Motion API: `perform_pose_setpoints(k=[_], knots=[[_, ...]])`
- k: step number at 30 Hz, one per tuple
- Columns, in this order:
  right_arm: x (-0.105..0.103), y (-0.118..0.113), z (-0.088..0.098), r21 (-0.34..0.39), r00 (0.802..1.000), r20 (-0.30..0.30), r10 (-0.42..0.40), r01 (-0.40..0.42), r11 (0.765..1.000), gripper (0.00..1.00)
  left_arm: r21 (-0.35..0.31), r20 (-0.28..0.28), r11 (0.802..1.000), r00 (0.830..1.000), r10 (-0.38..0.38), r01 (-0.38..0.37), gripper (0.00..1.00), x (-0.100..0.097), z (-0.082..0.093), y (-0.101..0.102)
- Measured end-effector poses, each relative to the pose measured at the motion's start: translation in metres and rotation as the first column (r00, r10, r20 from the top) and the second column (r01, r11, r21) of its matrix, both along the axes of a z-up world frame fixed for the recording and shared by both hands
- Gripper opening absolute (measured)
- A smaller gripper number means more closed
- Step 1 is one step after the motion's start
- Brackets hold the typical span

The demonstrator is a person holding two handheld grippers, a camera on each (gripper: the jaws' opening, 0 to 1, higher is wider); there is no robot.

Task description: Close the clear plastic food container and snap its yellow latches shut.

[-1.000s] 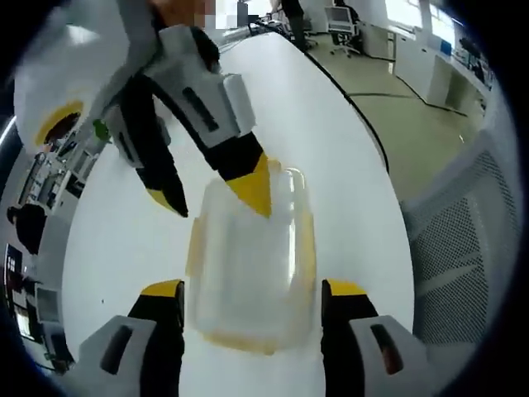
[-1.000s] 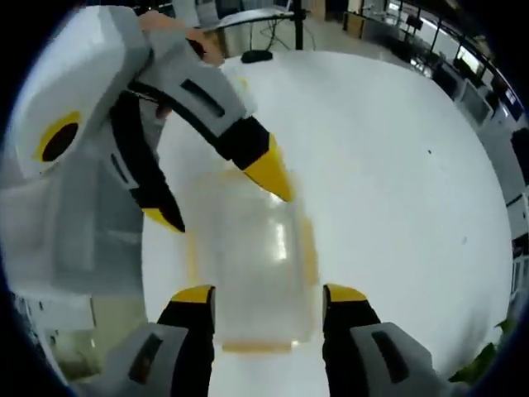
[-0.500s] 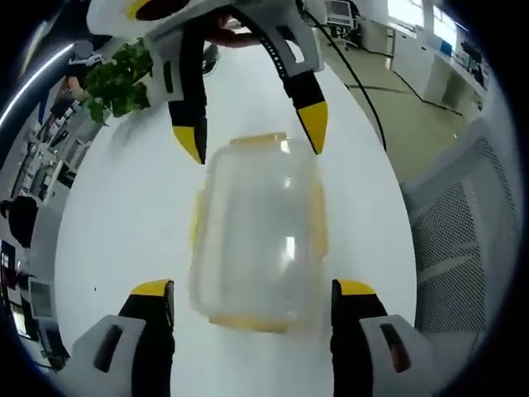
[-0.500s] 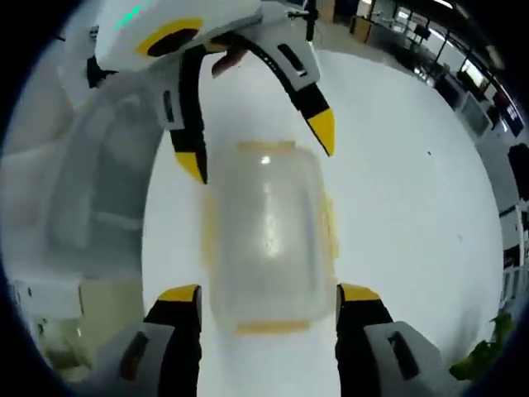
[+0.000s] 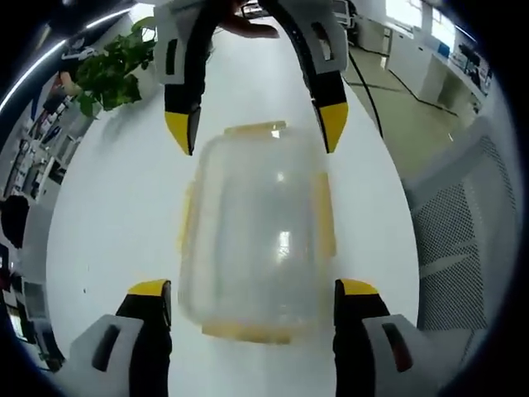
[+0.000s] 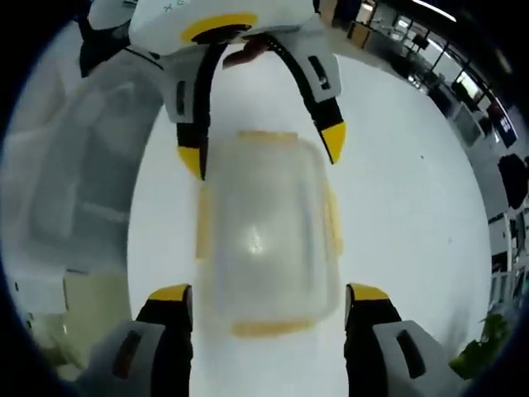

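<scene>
Clear plastic, edged in yellow: the food container (image 5: 252,227) is seen lying on a white table (image 5: 116,207), lid down on the base, framed lengthwise between two facing grippers. In the left gripper view the left gripper (image 5: 252,298) is set at 6 o'clock with its jaws spread wide, one either side of the container's near end and apparently clear of it, while the right gripper (image 5: 256,132) is seen at 12 o'clock, its yellow-tipped jaws likewise parted around the far end. The same arrangement is mirrored in the right gripper view, where the container (image 6: 264,231) is centred and the left gripper (image 6: 260,149) is placed at 12 o'clock. Nothing is gripped by either tool.

Yellow latches (image 5: 324,215) are visible along the long sides at 3 and 9 o'clock and at both short ends; whether any is already snapped cannot be told, the plastic being blurred. A potted plant (image 5: 111,70) is seen at 10 o'clock, well apart.

The step in hand is judged to be the latching. It is best done with the container steadied from one end while a single latch is pressed down and inward until it seats. Opposite latches should be taken in turn, so the lid is not tipped. On so smooth a table, sliding is to be guarded against.
</scene>
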State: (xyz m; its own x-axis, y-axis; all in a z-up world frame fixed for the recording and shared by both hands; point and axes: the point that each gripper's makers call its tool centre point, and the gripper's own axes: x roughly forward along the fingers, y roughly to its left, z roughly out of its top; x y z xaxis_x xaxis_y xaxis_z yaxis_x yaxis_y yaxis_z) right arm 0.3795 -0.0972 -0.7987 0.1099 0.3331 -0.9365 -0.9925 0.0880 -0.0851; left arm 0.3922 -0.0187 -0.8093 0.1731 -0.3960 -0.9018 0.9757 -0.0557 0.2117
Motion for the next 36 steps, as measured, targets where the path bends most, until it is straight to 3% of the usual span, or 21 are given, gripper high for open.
perform_pose_setpoints(k=[13, 23, 36], knots=[[0.004, -0.001, -0.008, -0.010, 1.000, 0.022, 0.008, -0.008, 1.000, 0.71, 0.037, 0.010, 0.999, 1.000, -0.012, 0.011, 0.78, 0.002, -0.007, 0.003], [0.003, 0.001, -0.008, -0.015, 1.000, 0.024, 0.007, -0.007, 1.000, 0.71, 0.018, 0.011, 1.000, 1.000, -0.003, 0.003, 0.77, 0.002, -0.007, 0.005], [-0.006, 0.032, -0.011, -0.028, 1.000, 0.004, 0.018, -0.018, 0.999, 0.72, 0.015, 0.015, 1.000, 1.000, -0.017, 0.017, 0.78, -0.006, -0.008, 0.031]])
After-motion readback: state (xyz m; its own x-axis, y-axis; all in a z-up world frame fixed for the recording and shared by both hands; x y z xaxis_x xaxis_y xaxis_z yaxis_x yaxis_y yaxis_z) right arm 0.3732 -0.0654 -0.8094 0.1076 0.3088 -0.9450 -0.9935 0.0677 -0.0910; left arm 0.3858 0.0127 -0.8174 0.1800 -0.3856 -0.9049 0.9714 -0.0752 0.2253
